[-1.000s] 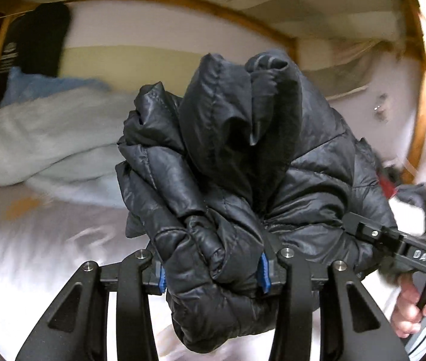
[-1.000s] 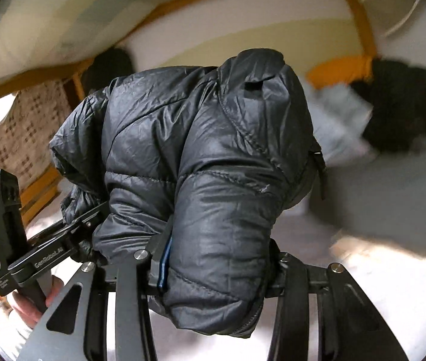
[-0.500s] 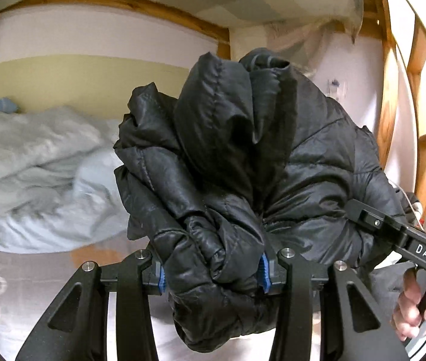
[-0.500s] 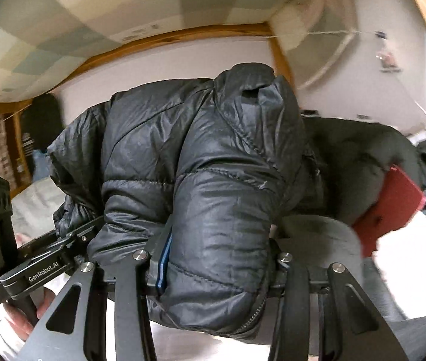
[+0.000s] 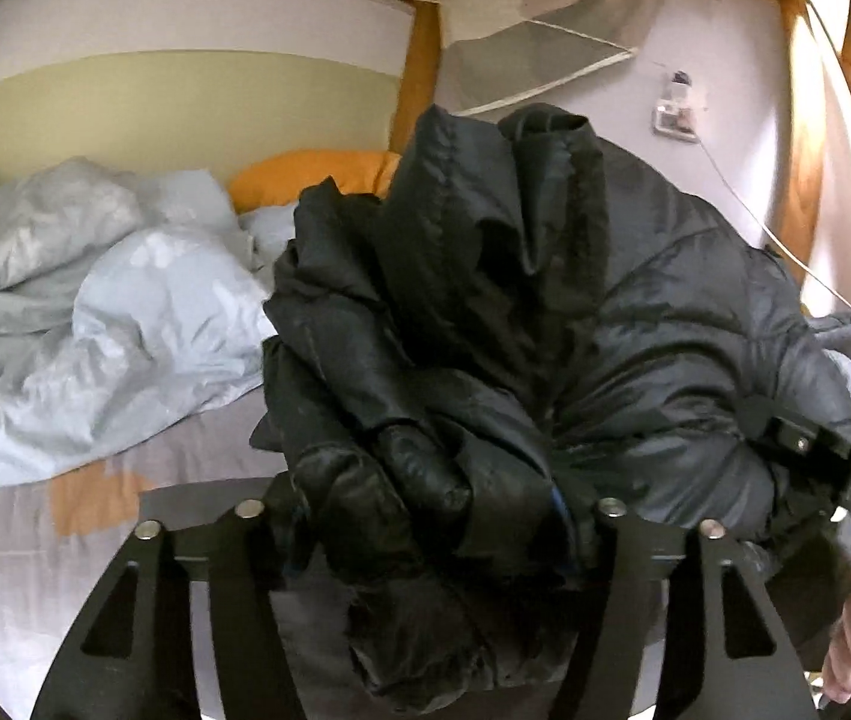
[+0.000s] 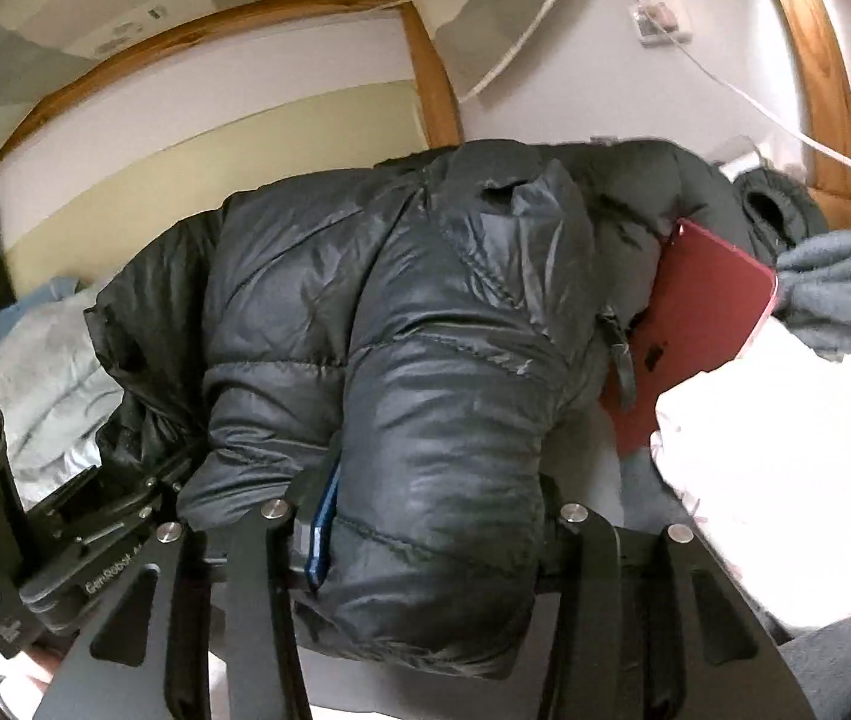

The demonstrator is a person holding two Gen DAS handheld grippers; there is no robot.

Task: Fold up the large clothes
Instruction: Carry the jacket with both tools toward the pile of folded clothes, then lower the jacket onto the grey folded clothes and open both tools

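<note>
Carrying a bundled black puffer jacket [image 5: 545, 324] over the bed [image 5: 17, 540], the person has it slung between the two claws, and it fills the middle of both wrist views, clear of the grey sheet below. A rumpled pale duvet [image 5: 95, 324] lies to the left with an orange pillow [image 5: 305, 177] at the far wall; on the right, in the right wrist view, sit more dark clothing, a red tablet [image 6: 701, 324] and white cloth [image 6: 773, 480]. The left claw [image 5: 425, 534] has its jaws partly spread and just opened further, though folds of jacket sit bunched between them. The right claw [image 6: 425, 516] has also just eased wider, with a thick quilted roll filling its gap; whether either pair of pads presses firmly cannot be told. The step looks like setting the folded jacket down at the far right pile. Next it likely calls for lowering the bundle onto a free patch, then letting go without the fold springing apart.
</note>
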